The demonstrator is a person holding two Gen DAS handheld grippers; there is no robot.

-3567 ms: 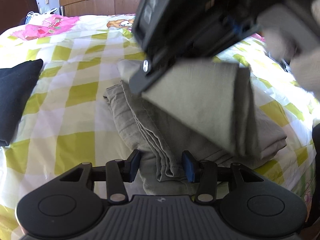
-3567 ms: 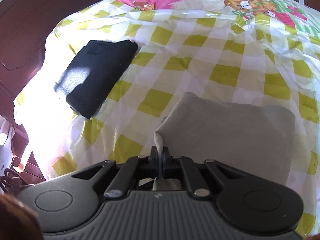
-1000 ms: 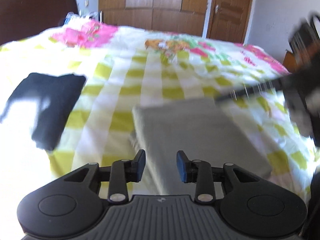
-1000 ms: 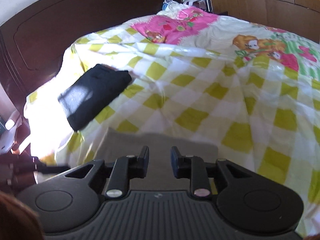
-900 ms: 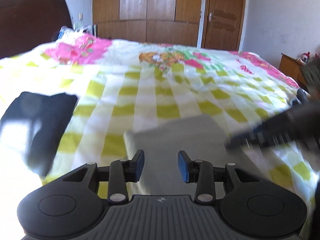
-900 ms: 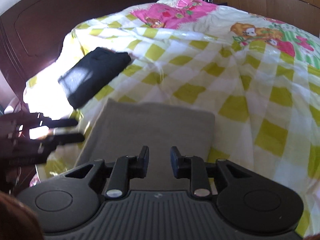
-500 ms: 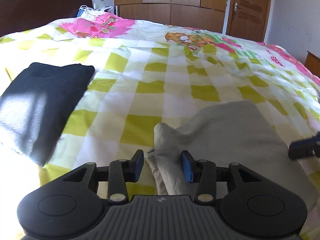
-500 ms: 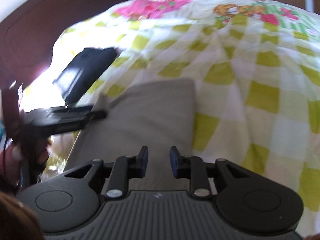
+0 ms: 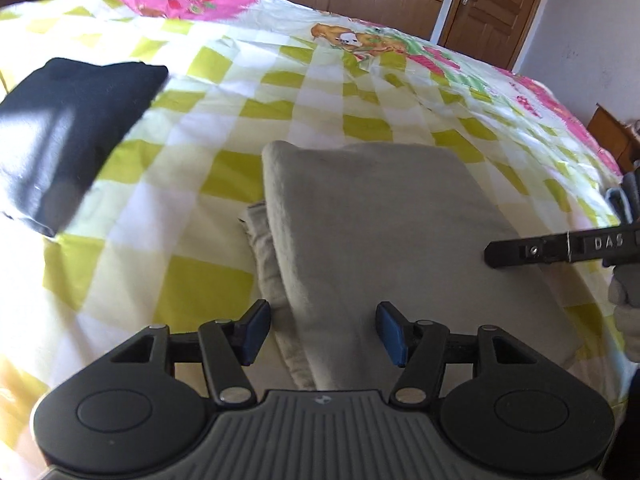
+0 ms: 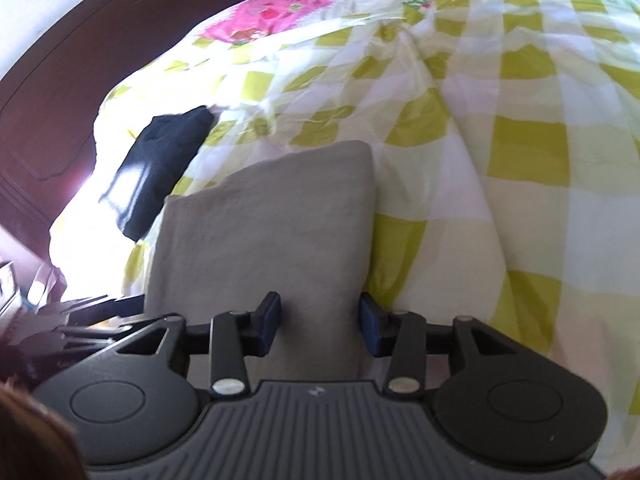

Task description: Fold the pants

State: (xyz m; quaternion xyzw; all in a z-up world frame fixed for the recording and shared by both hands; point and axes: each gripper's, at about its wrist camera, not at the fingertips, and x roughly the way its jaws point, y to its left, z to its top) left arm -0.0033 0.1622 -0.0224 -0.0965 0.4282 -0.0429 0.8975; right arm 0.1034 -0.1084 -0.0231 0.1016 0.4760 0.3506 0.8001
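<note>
1. Far left in the left wrist view, a folded black garment point(image 9: 76, 136) lies on the bed point(image 9: 304, 92), well apart from the work. It lies just as it did a few seconds back.
2. The left hand-held gripper point(image 9: 323, 334) hangs low over the near left corner of the folded grey pants point(image 9: 384, 232). Its jaws are opening; the stacked fold edges sit in the gap, but the blue pads point(image 9: 256, 330) stand clear of the cloth on both sides.
3. The pants now lie flat on the checked bed cover as a compact rectangle. A few seconds ago the top flap was held up in the air; it has since been laid down over the lower layers.
4. On the left side, the under layers stick out a little past the top layer, so the stack is not quite flush.
5. At the right edge of the left wrist view, one finger of the right hand-held gripper point(image 9: 560, 246) reaches over the pants' right side. In its own view the right hand-held gripper point(image 10: 320, 328) straddles the near right edge, jaws opening, pads off the fabric.
6. Judgement: with both hand-held grippers spreading over the pants and nothing gripped, the last fold looks done; only tidying the left edge seems left.
</note>
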